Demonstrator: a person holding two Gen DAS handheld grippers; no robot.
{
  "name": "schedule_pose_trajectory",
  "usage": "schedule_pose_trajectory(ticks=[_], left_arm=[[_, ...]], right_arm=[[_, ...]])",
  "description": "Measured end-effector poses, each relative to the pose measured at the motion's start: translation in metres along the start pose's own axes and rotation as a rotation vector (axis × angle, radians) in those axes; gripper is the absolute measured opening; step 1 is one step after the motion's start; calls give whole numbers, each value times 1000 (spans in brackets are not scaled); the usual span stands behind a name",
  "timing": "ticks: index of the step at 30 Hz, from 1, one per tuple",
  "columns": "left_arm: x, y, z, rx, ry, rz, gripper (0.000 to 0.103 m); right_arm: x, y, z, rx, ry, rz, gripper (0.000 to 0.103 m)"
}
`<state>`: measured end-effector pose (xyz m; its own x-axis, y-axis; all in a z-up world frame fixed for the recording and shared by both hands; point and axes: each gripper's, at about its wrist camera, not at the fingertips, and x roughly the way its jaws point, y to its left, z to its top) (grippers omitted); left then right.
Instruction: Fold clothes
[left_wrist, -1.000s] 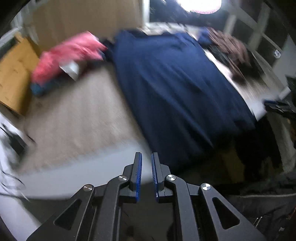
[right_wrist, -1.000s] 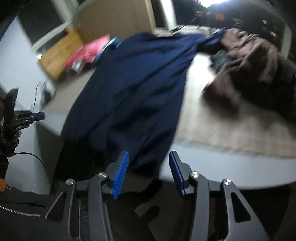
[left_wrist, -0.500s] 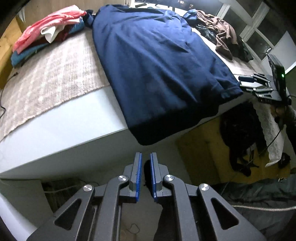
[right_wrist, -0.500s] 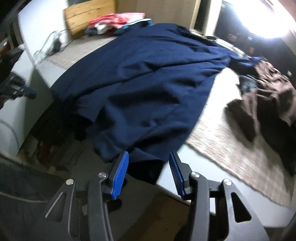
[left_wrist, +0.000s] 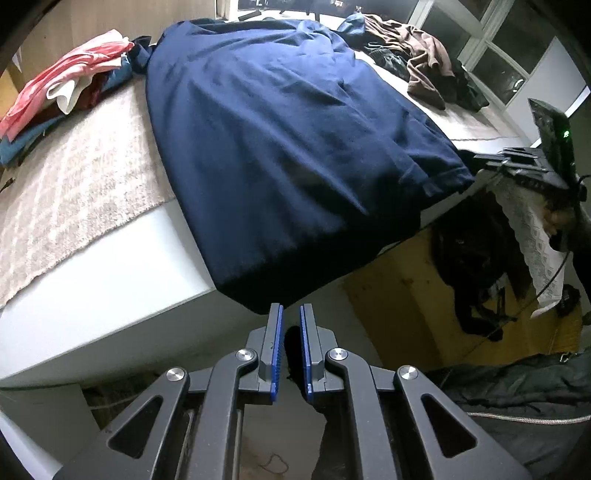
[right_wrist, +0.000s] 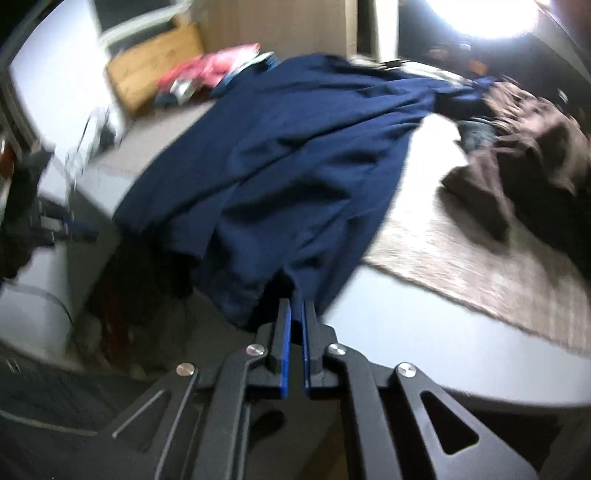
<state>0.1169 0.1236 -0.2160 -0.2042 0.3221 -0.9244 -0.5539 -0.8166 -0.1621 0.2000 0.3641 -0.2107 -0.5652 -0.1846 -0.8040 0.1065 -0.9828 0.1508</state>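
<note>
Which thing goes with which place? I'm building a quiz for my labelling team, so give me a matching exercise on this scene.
Things:
1. navy garment
2. brown garment
3. pink garment
4. right gripper

Places or states:
A. on top of the pile at the far left corner of the bed
B. crumpled at the far right of the bed
C. spread over the bed, hem hanging off the near edge
D. closed on dark blue fabric

Pairs: 1-C, 2-B, 3-A, 4-D

Navy garment (left_wrist: 280, 147): soft matt cloth, lying creased. Beige blanket (left_wrist: 74, 184): rough woven textile. Left gripper (left_wrist: 291, 332): matt black plastic, showing ribbed blue fingers (left_wrist: 277, 347) and shiny metal rivets (left_wrist: 246, 355). Surface (left_wrist: 110, 288): smooth, white.
</note>
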Motion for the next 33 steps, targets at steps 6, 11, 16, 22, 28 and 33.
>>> schedule_pose_trajectory(ticks=[6, 11, 16, 22, 28, 33], left_arm=[[3, 3, -8, -13, -6, 31, 9], [23, 4, -11, -37, 1, 2, 14], [34, 12, -7, -100, 1, -30, 15], [34, 14, 2, -130, -22, -57, 22], [38, 15, 7, -162, -17, -73, 26], [36, 16, 5, -168, -27, -87, 11]], right_arm=[[-37, -74, -31, 465, -107, -106, 3], [-21, -54, -25, 368, 28, -272, 6], [-31, -30, -8, 279, 6, -195, 33], [16, 20, 4, 28, 109, -140, 46], [47, 33, 4, -33, 171, -144, 46], [48, 30, 9, -14, 156, -121, 46]])
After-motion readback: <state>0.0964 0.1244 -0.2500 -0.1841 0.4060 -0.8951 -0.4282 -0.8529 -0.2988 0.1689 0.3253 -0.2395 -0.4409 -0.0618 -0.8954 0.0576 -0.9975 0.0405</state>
